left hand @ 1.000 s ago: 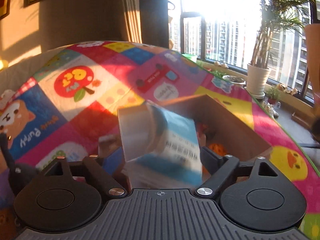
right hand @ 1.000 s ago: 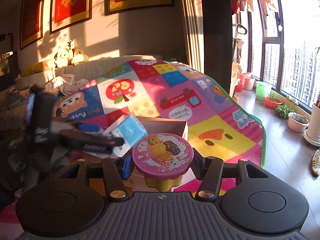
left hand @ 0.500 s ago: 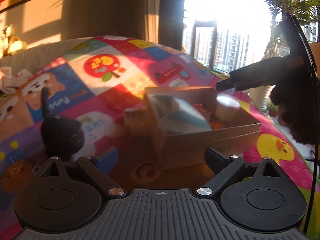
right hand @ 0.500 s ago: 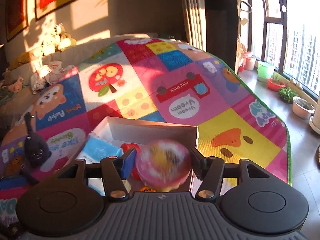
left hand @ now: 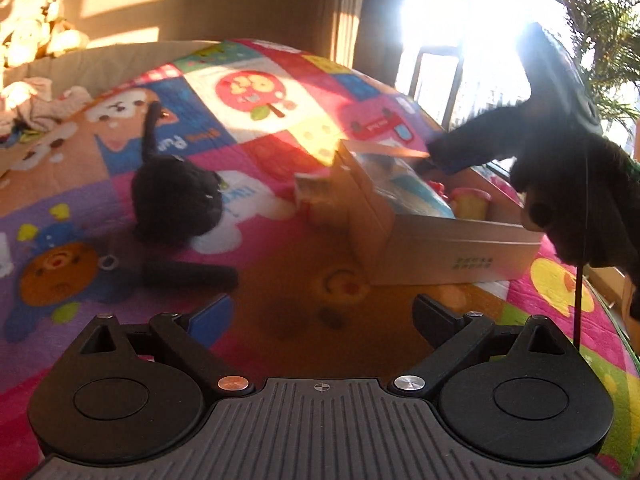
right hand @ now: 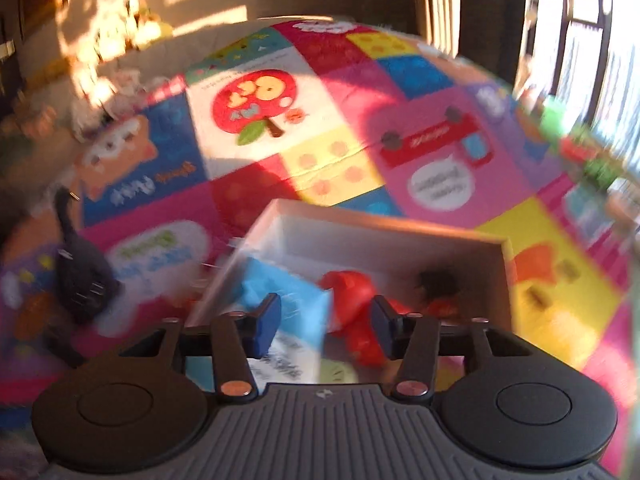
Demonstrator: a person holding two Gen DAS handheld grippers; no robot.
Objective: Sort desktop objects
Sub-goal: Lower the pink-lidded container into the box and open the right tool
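An open cardboard box (left hand: 452, 248) sits on the colourful play mat. In it lie a blue packet (left hand: 416, 194) and a yellow tub with a pink lid (left hand: 470, 202). My left gripper (left hand: 320, 308) hovers low over the mat in front of the box, its jaws opening wide with nothing between them. A black plush cat (left hand: 176, 196) lies on the mat to its left. My right gripper (right hand: 324, 312) hangs over the box (right hand: 384, 232), its jaws closing on nothing, above the blue packet (right hand: 280, 292) and a red toy (right hand: 352, 288). The right gripper (left hand: 434, 150) also shows in the left wrist view, held by a gloved hand.
A small pale carton (left hand: 312, 190) leans beside the box's left wall. The black plush cat (right hand: 80, 268) lies left of the box. Soft toys (left hand: 40, 36) sit on a sofa at the back left. A window with potted plants (left hand: 600, 40) is on the right.
The left gripper has let the blue packet go into the box and drawn back to the left. The right gripper has dropped the pink-lidded tub into the box, and its fingers stand closer together.
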